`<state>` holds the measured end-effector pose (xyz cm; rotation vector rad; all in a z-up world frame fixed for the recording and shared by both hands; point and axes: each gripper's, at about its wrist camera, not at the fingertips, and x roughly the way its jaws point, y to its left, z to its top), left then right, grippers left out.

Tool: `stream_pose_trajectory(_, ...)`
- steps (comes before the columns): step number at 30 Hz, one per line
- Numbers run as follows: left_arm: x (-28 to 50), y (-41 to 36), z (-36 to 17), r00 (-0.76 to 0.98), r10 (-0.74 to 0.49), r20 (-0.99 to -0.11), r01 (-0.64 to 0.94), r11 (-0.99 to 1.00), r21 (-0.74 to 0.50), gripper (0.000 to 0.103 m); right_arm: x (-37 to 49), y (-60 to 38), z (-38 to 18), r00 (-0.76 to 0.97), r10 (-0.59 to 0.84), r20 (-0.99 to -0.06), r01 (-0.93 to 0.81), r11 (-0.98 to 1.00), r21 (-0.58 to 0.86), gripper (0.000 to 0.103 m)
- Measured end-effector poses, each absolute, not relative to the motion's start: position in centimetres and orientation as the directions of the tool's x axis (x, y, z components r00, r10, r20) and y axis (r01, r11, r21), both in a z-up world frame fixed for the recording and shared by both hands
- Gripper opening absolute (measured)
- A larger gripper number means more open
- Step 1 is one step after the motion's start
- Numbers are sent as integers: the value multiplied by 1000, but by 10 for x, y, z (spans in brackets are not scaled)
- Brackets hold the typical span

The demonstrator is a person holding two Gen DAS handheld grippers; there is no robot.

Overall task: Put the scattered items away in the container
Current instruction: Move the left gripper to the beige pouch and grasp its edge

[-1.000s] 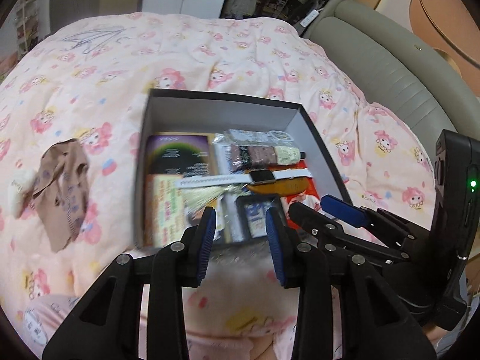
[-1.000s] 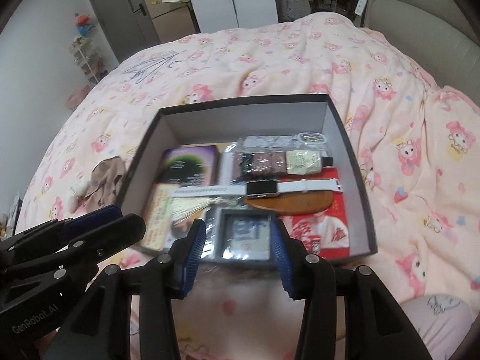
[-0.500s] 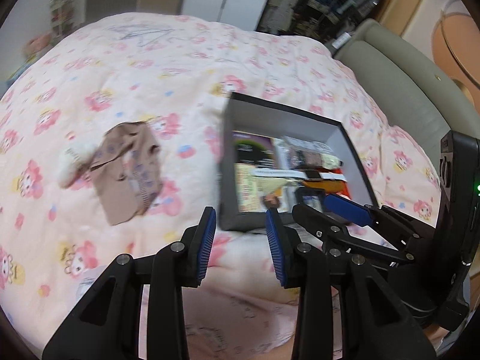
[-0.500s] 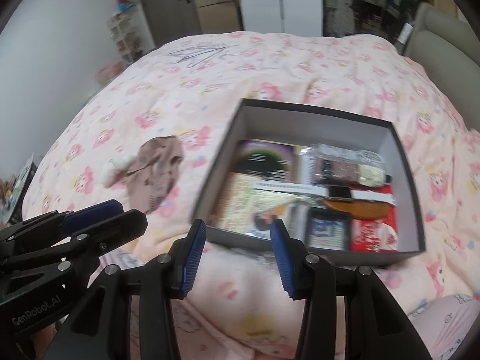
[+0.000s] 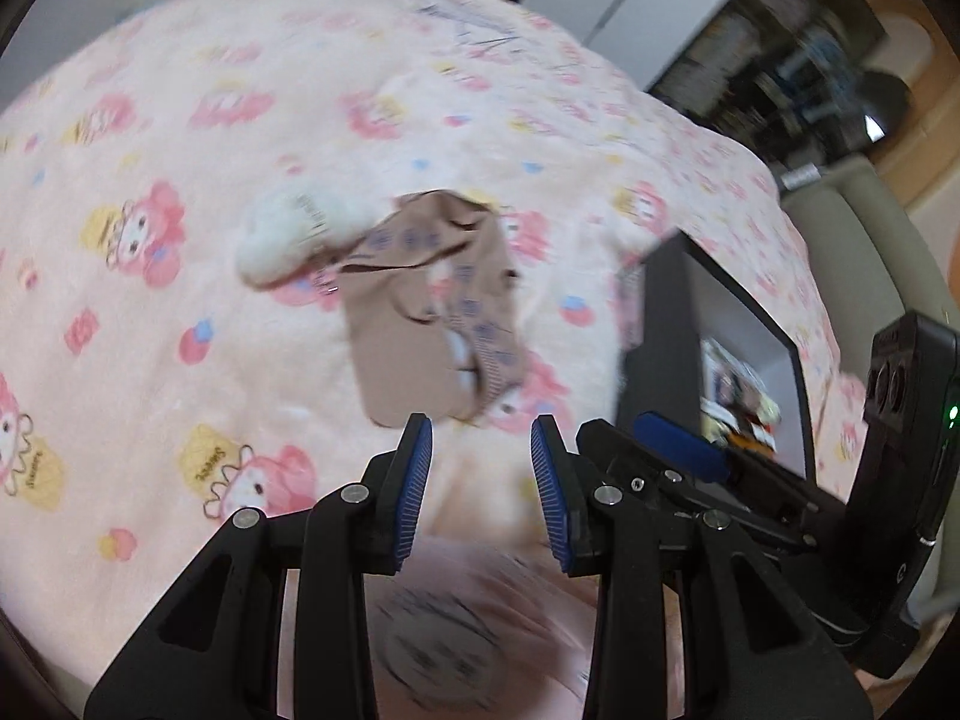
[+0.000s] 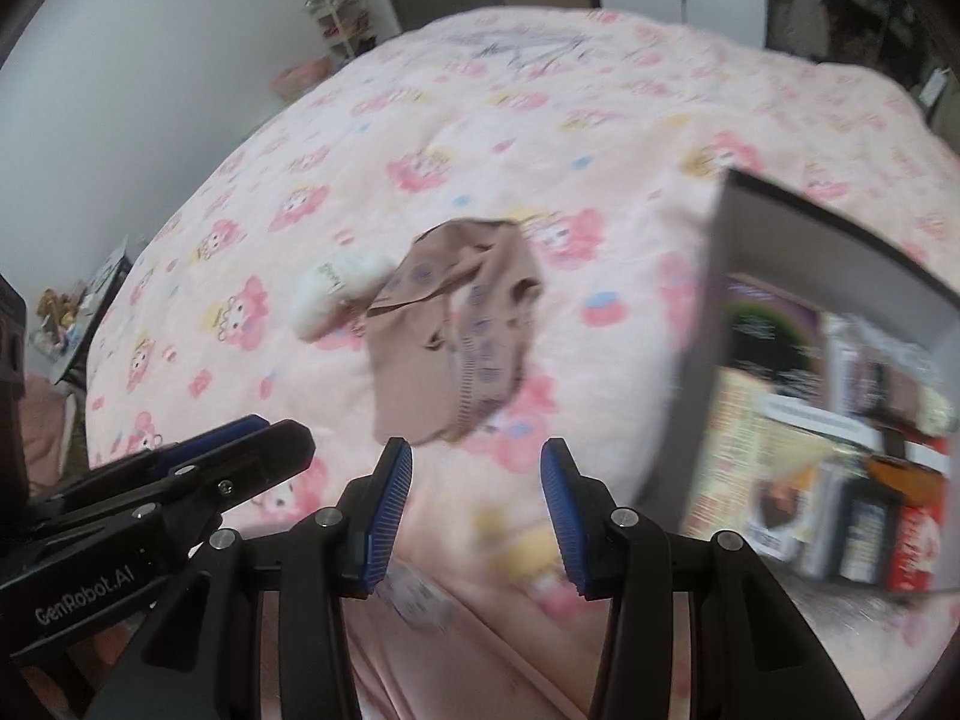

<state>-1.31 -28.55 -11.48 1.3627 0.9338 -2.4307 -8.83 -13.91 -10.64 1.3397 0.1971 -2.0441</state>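
A crumpled brown sock with blue dots [image 5: 432,312] lies on the pink bedspread, with a small white fluffy item [image 5: 282,234] touching its upper left. Both show in the right wrist view too, the sock [image 6: 462,330] and the white item [image 6: 333,291]. The dark open box [image 6: 774,204], holding several flat items, sits to the right; its near wall [image 5: 660,324] shows in the left wrist view. My left gripper [image 5: 482,438] is open and empty just short of the sock. My right gripper [image 6: 477,462] is open and empty, also just short of it.
The pink cartoon-print bedspread [image 6: 420,120] covers the whole bed. A grey padded headboard [image 5: 870,252] rises at the far right. A door, shelves and a white wall [image 6: 150,90] stand beyond the bed.
Both grippers have swung left, away from the box and toward the sock, which now sits centred ahead of each. Both stay open and empty.
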Motion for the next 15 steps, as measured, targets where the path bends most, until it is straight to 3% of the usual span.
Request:
stream_pose_trajectory(6, -38, -338, -172, -471, 206, -858, 568, -673, -474, 35, -110, -187, -154, -183, -381, -906, 628, -755, 191, 41)
stream_pose_trajectory(10, -56, -354, -197, -438, 293, -850, 569, -641, -515, 42, -127, -194, -178, -156, -340, -927, 600, -778, 185, 43)
stream_pose_trajectory(15, -77, -363, -222, -395, 348, -850, 588, -615, -525, 43, -142, -203, -201, -117, -326, -938, 597, -778, 196, 46)
